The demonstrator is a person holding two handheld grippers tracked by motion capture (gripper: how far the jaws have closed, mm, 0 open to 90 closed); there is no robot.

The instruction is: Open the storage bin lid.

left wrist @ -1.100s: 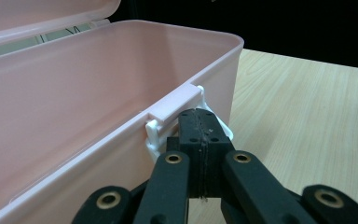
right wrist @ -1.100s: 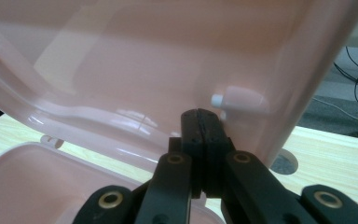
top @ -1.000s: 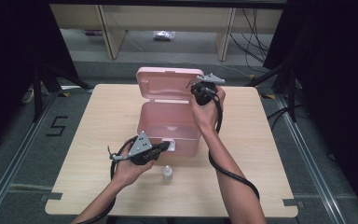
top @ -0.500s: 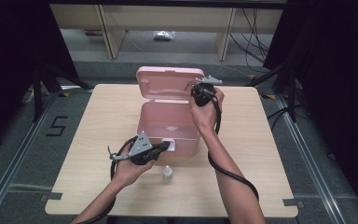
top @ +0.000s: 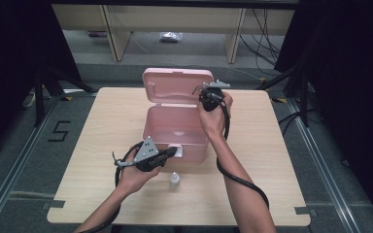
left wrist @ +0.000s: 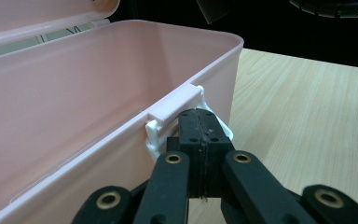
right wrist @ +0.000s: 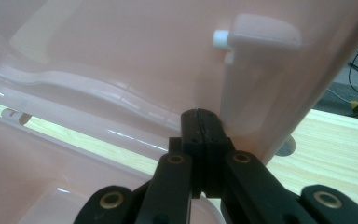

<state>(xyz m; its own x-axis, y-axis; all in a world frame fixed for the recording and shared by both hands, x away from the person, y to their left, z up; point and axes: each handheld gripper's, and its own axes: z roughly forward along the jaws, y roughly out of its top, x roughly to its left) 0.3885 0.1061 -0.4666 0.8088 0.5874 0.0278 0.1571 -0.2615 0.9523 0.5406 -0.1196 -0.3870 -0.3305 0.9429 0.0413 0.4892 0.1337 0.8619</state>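
Item 1, landmark: pink box [top: 175, 133], open, standing at the middle of the table [top: 272, 160], its lid [top: 177, 87] raised upright along the far edge. Item 2, left of the box front: left gripper [top: 175, 151], held in the person's left hand [top: 136, 172], jaws pressed together with nothing between them, tips resting against the white latch [left wrist: 193, 107] on the box's near wall; judged purpose, to brace the box so that it does not slide or tip while the lid is handled. Item 3, in front of the box, on the table just near of the latch: small clear bottle [top: 174, 180] with a white cap, upright, untouched, apart from both grippers; likely contents meant for the box, though this cannot be confirmed. Item 4, at the box's right rear corner: right gripper [top: 205, 97], held in the right hand [top: 213, 114], jaws likewise closed on nothing, tips pushed against the inner face of the lid low down, beside a moulded lug [right wrist: 261, 37] with a white pin; judged purpose, to prop or push the lid with closed tips, as a blunt finger, not to pinch it. Box interior: appears empty.
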